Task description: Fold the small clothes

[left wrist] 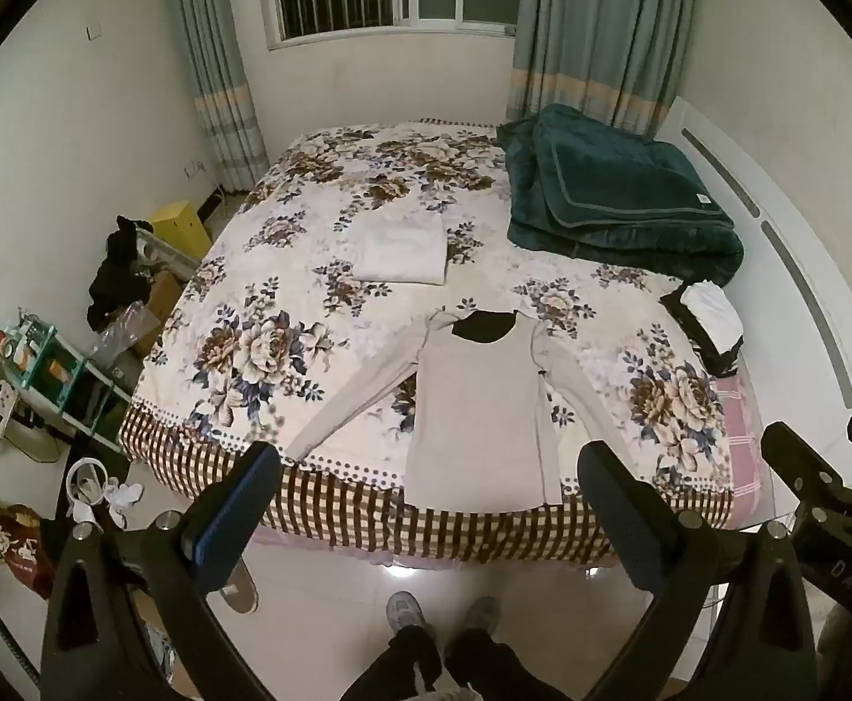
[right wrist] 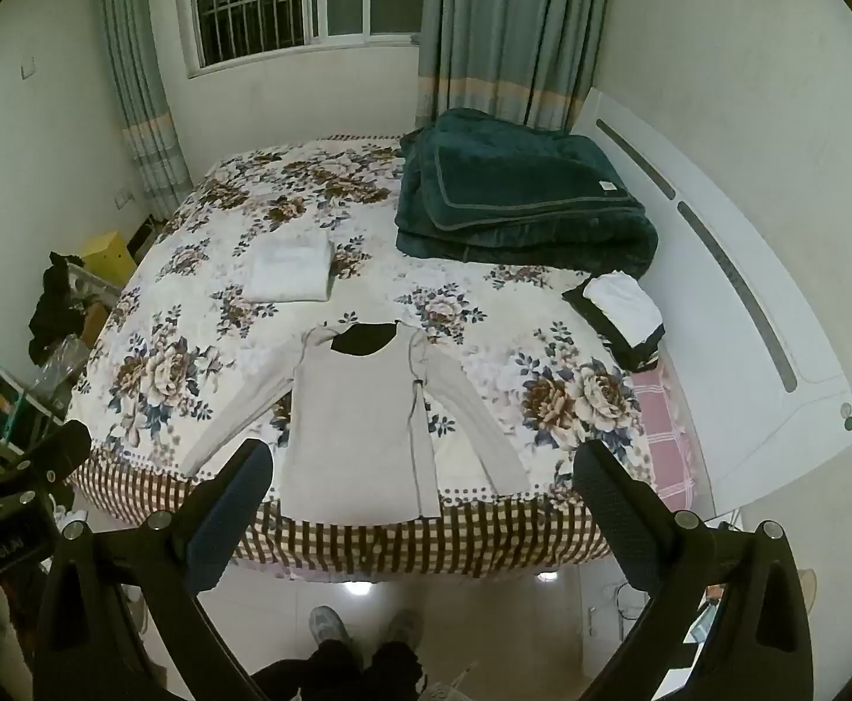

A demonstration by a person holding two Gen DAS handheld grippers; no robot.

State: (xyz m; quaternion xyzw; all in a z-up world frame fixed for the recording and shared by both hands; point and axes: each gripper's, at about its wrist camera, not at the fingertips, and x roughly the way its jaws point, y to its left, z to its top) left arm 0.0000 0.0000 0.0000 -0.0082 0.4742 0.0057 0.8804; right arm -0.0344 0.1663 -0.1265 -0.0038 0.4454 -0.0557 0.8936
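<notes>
Shirt (left wrist: 478, 403) flat on bed (left wrist: 285, 315) (sleeves spread)

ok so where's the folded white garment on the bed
In both views the folded white garment lies mid-bed on the floral bedspread, beyond the spread-out long-sleeved shirt and left of the green blanket.

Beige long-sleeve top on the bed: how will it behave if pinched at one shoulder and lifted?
Likely floppy: the beige top lies flat and thin, with both sleeves splayed, so they would probably dangle. Probably light for its size. Its hem overhangs the bed edge, so a push may slide it off.
</notes>
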